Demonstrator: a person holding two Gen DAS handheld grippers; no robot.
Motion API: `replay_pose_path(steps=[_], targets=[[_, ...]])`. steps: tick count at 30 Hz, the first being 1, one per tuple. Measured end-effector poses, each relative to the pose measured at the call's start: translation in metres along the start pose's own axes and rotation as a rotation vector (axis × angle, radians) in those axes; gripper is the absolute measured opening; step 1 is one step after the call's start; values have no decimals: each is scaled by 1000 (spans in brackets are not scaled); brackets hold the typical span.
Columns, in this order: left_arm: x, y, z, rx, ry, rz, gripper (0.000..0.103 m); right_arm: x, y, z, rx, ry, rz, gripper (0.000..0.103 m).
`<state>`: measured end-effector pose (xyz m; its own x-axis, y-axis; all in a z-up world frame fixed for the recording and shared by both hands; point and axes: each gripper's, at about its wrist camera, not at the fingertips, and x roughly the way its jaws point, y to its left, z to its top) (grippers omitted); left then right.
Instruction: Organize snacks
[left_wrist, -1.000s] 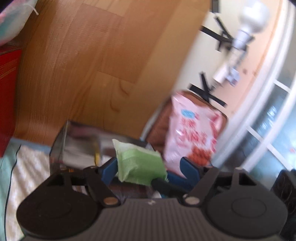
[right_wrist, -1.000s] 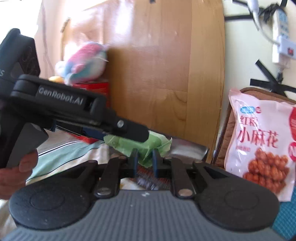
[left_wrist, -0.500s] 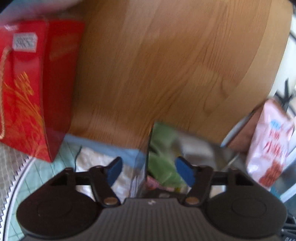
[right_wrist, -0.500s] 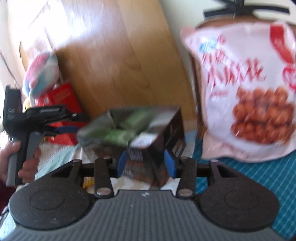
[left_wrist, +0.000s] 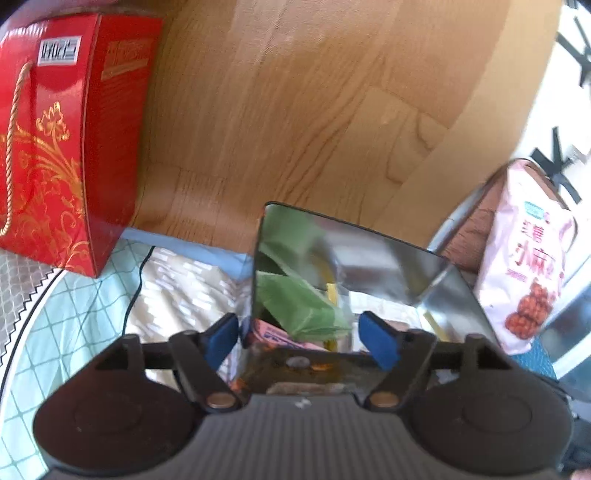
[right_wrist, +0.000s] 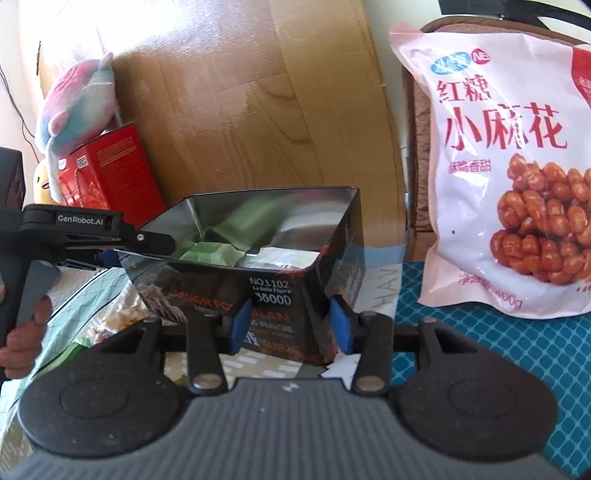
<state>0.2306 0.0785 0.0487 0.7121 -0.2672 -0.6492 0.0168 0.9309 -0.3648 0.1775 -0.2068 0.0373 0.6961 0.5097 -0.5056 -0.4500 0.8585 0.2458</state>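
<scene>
Snacks, among them a green packet (left_wrist: 295, 306), lie in the shiny tin (right_wrist: 295, 280) near the bed's headboard edge; both grippers, left (left_wrist: 301, 341) and right (right_wrist: 290, 326), gape unclamped around it, so a careless nudge could tip it.

left gripper (left_wrist: 301, 341) level, blue pads (left_wrist: 378, 345) spread wide apart, nothing between them gripped. right gripper (right_wrist: 290, 326) level, pads (right_wrist: 340, 325) parted, neither seen pressing on anything. left gripper also seen side-on from the right wrist view, held by a hand (right_wrist: 22, 341) at the trigger.
</scene>
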Motion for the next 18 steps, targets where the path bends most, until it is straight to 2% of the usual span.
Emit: replay_pose_path(steps=[3,5,9,11,14,15,18], targets=[[-34,9,-9,28,-53,-17,85,-17,-6,-2,35,-42,7,49],[-51,18,-17,34,-74,-25,87,-30,-9,-5,83,-43,45,50],[-68,45,-35,-3,-61,-36,87,-29,4,-15,164,34,218,48],[-71,58,-44,-48,-37,-56,87,-18,19,-19,176,88,274,48],[-68,70,-59,-114,3,-122,87,7,45,-24,169,131,278,48],[-67,71,-65,-124,22,-133,84,17,51,-24,191,137,270,48],[-71,61,-89,-82,32,-150,83,54,56,-26,309,188,238,48]])
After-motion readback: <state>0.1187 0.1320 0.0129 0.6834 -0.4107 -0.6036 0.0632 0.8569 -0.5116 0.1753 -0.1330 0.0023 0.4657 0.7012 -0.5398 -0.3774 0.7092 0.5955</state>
